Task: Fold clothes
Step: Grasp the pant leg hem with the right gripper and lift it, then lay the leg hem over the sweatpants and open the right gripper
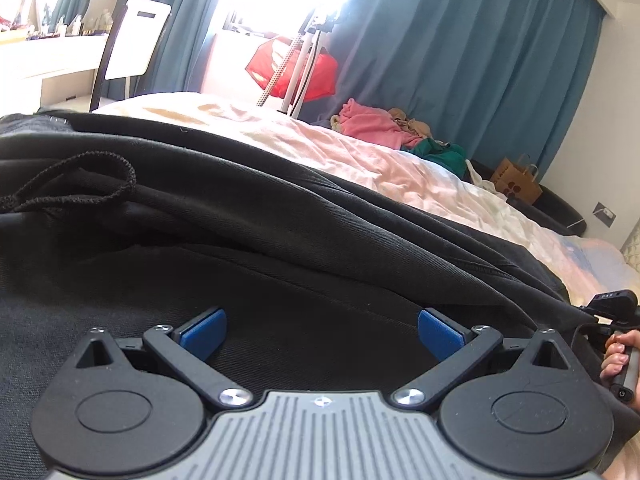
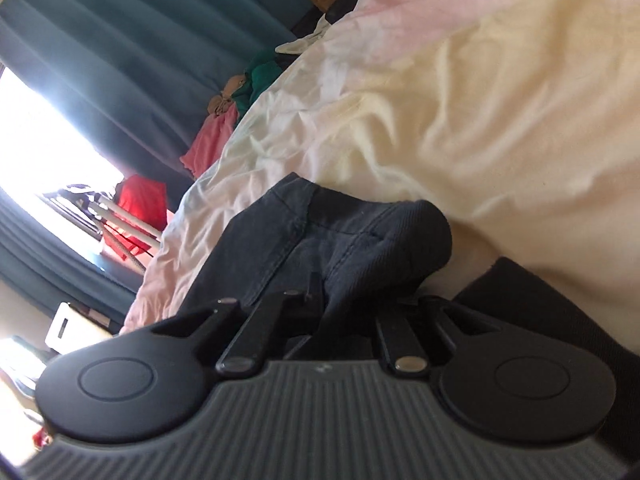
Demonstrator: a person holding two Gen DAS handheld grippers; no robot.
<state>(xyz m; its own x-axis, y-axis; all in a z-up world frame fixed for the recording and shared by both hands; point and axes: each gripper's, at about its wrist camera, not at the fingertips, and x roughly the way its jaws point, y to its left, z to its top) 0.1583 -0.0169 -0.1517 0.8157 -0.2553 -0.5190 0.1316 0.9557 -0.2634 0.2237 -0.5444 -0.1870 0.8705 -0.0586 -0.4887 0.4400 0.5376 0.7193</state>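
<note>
- Left wrist view: black garment (image 1: 280, 208) lies spread on the bed (image 1: 400, 164), long axis running left to right, directly under the left gripper (image 1: 322, 334), jaws wide, holding nothing.
- Right gripper (image 2: 320, 292) pinches the garment's hem end; it is the nearer one for the fold.

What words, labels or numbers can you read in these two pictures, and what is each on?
None reads clearly.
Right gripper: small white letters, too small to read.
Brown paper bag: dark dot logo, no legible words.
Left gripper: no text visible.
</note>
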